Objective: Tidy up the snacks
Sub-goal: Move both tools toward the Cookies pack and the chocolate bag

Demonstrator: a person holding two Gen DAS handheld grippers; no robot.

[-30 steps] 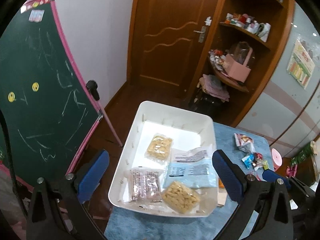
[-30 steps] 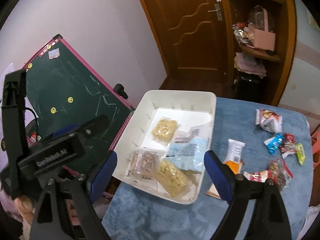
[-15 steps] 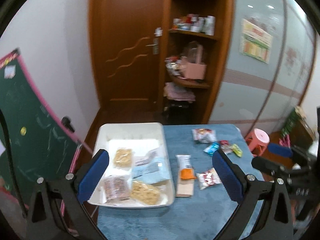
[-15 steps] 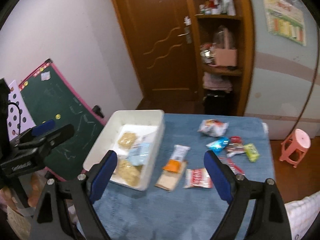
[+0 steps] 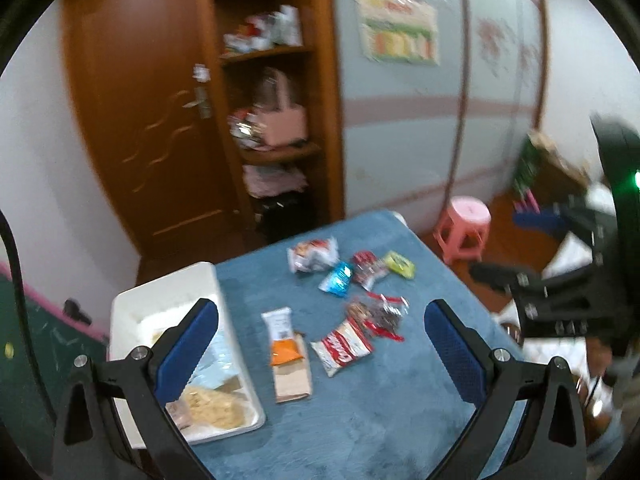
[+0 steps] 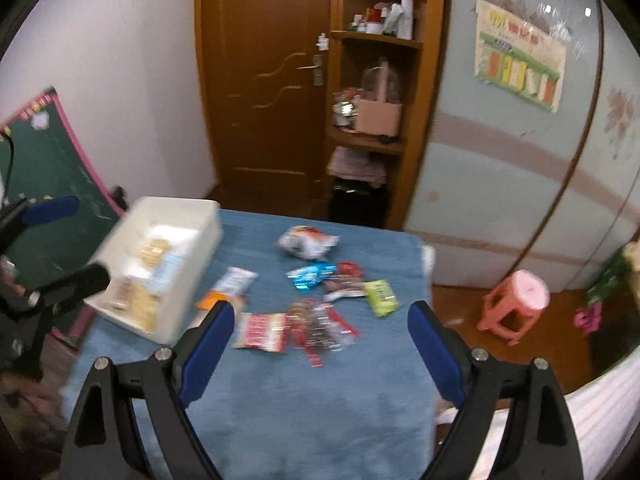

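Note:
A white tray (image 5: 128, 300) (image 6: 200, 240) with several snack packs in it sits on the left of a blue-covered table (image 5: 360, 400) (image 6: 300, 392). Loose snacks lie on the cloth: an orange and white bar (image 5: 282, 336), a red and white pack (image 5: 342, 346) (image 6: 262, 332), a blue packet (image 5: 338, 278) (image 6: 310, 274), a yellow-green one (image 5: 400, 264) (image 6: 382, 292) and a white bag (image 5: 312, 254) (image 6: 306, 242). My left gripper (image 5: 320, 348) hangs open above the table, empty. My right gripper (image 6: 320, 344) is also open and empty, above the red and white pack.
A green chalkboard (image 6: 44, 168) stands left of the table. Behind are a wooden door (image 6: 264, 80) and open shelves (image 6: 372, 120). A pink stool (image 6: 516, 304) (image 5: 466, 228) is on the floor to the right. The other gripper shows at each view's edge.
Both views have swung right from the tray to the loose snacks, and the left view has rolled. Both grippers stay open and empty.

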